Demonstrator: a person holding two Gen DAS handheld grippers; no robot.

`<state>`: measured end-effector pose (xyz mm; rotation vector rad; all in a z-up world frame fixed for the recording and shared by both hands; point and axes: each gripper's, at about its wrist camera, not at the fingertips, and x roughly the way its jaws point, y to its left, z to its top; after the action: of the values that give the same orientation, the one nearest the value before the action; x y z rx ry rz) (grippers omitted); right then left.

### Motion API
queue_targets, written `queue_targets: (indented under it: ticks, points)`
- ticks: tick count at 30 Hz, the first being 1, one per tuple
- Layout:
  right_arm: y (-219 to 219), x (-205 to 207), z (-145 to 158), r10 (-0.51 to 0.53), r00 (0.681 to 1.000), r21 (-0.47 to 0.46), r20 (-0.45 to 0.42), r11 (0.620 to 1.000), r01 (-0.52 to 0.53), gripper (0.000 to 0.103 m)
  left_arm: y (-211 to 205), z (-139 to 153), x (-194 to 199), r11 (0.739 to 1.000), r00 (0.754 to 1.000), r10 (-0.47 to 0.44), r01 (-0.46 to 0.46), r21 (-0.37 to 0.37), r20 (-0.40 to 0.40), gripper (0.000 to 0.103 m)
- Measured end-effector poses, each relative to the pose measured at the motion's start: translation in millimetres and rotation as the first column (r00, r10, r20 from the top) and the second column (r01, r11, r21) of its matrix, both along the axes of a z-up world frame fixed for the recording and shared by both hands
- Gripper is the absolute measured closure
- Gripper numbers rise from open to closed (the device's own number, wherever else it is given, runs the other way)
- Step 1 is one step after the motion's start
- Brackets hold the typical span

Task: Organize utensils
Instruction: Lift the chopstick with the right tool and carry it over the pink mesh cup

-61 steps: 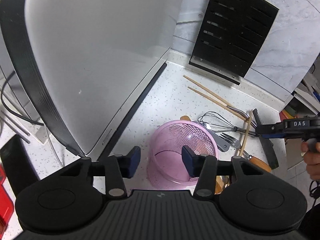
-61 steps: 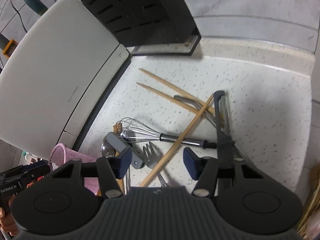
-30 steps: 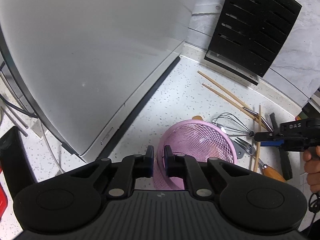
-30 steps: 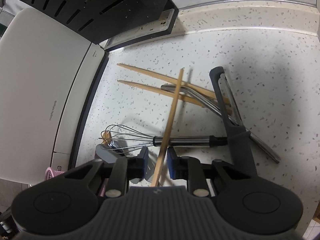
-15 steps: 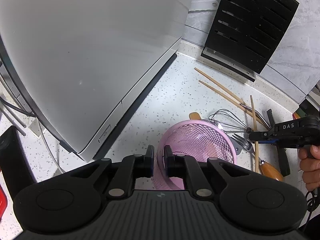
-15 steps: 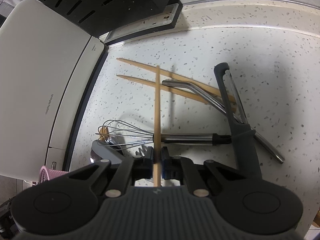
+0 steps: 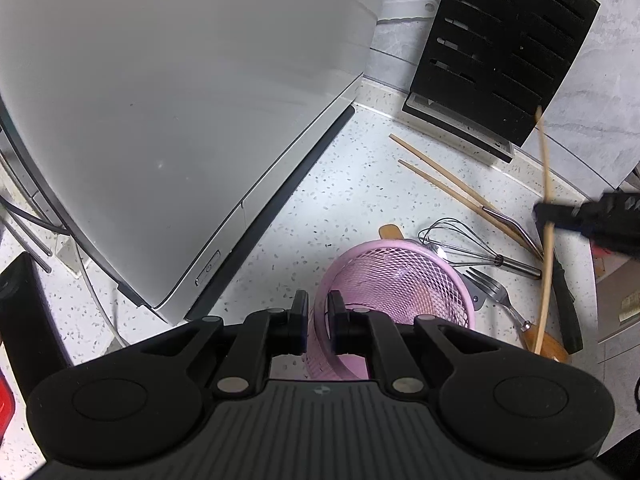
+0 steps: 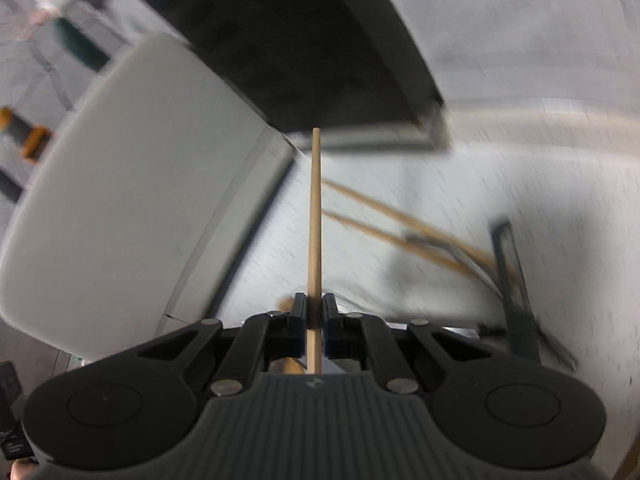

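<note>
My left gripper (image 7: pixel 317 312) is shut on the near rim of the pink mesh basket (image 7: pixel 394 280), which stands on the speckled counter. My right gripper (image 8: pixel 314 312) is shut on a wooden chopstick (image 8: pixel 315 216) that sticks straight out between its fingers. In the left wrist view that chopstick (image 7: pixel 547 208) hangs almost upright above the utensil pile, pinched by the right gripper (image 7: pixel 549 213) at the right edge. Two more chopsticks (image 7: pixel 444 184) lie on the counter beyond the basket, and the same two chopsticks (image 8: pixel 396 220) show blurred in the right wrist view.
A wire whisk (image 7: pixel 464 246), a fork (image 7: pixel 494 290), a bent metal straw (image 7: pixel 506 220) and a black-handled tool (image 7: pixel 564 300) lie right of the basket. A black knife block (image 7: pixel 504 48) leans on the back wall. A large white appliance (image 7: pixel 180 100) fills the left.
The right gripper closed on a chopstick and lifted it off the pile, tipping it upright. The left gripper stayed shut on the basket rim without moving.
</note>
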<state>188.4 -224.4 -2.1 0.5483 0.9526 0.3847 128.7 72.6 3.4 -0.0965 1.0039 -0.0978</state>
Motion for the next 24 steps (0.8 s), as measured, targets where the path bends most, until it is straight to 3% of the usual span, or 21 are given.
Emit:
queue_targets:
  ticks: [7,24]
  points:
    - [27,-11,40,0.037,0.976,0.008,0.214,0.999,-0.039,0.099,-1,-1,0,1.000,1.000,-0.009,0.009,-0.003,-0.001,0.093]
    - [76,-24,80,0.025,0.892,0.171,0.451,0.979,-0.113,0.099,-1,-1,0,1.000,1.000,-0.014,0.014,-0.001,0.000,0.092]
